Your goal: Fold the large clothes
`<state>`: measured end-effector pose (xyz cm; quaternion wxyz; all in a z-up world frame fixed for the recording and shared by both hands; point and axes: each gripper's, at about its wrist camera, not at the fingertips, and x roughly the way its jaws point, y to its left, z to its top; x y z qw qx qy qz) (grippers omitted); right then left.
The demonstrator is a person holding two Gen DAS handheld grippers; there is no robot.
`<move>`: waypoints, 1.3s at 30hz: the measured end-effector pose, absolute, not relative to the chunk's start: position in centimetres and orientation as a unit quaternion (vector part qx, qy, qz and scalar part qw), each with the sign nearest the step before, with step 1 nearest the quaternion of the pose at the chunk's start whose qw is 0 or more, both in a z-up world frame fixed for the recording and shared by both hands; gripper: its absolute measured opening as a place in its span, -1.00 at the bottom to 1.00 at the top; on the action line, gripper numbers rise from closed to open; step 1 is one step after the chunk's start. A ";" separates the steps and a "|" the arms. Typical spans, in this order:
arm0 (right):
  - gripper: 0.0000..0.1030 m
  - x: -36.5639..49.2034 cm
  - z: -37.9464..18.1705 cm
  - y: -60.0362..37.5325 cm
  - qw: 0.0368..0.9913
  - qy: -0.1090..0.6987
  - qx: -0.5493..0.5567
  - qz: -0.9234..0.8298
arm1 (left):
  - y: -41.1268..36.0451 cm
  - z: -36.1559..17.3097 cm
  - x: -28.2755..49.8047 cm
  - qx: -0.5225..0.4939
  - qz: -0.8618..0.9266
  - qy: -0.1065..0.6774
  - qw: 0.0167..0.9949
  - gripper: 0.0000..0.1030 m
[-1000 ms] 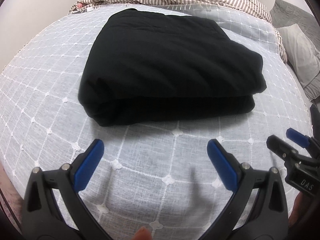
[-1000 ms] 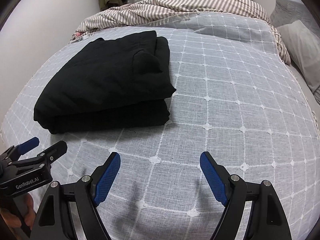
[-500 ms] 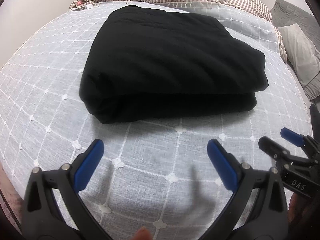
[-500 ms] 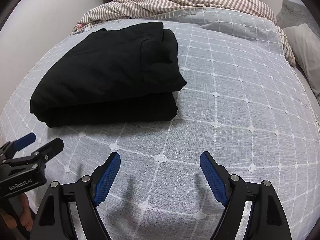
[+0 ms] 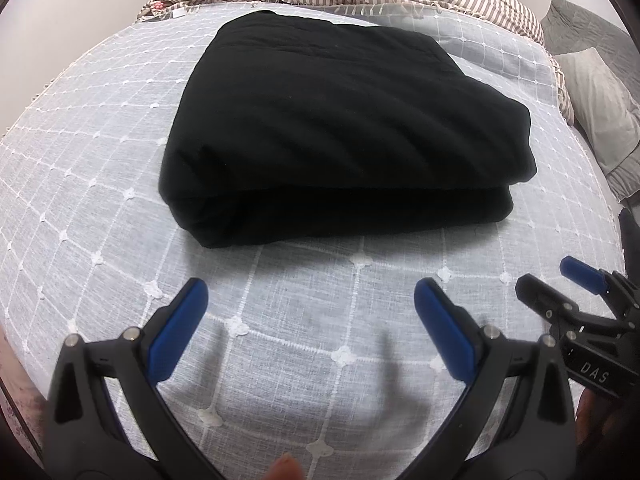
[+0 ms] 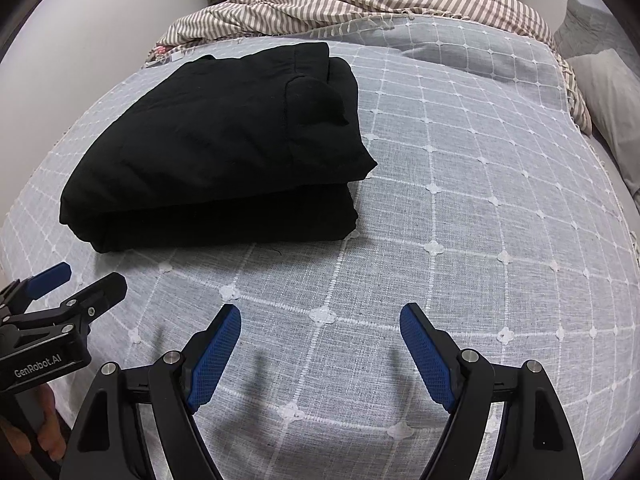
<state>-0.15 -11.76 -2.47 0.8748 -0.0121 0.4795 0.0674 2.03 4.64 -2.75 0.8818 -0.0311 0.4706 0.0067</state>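
Bed (image 5: 100, 184) carries the folded black garment (image 5: 344, 140) at upper centre; both grippers, left gripper (image 5: 312, 304) and right gripper (image 6: 320, 328), hover low in frame, jaws spread and empty, likely because folding looks done.

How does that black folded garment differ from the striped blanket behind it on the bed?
The black folded garment is plain and dark; the striped blanket has brown and cream stripes. The garment is folded into a neat, thick rectangle, while the blanket lies rumpled and bunched. The garment sits in the middle of the checked bedspread, nearer the grippers; the blanket is heaped along the bed's far edge. Both are fabric resting on the bed, and neither is touched by a gripper.
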 end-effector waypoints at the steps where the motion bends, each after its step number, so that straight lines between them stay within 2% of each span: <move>1: 0.61 -0.2 -2.5 -11.8 0.875 0.480 -0.012 0.067 | 4.6 -2.8 2.0 -0.031 0.007 0.471 0.882 0.99; 39: 0.61 -0.2 -2.7 -12.1 0.875 0.480 -0.018 0.059 | 4.2 -3.3 2.2 -0.030 0.024 0.479 0.877 0.99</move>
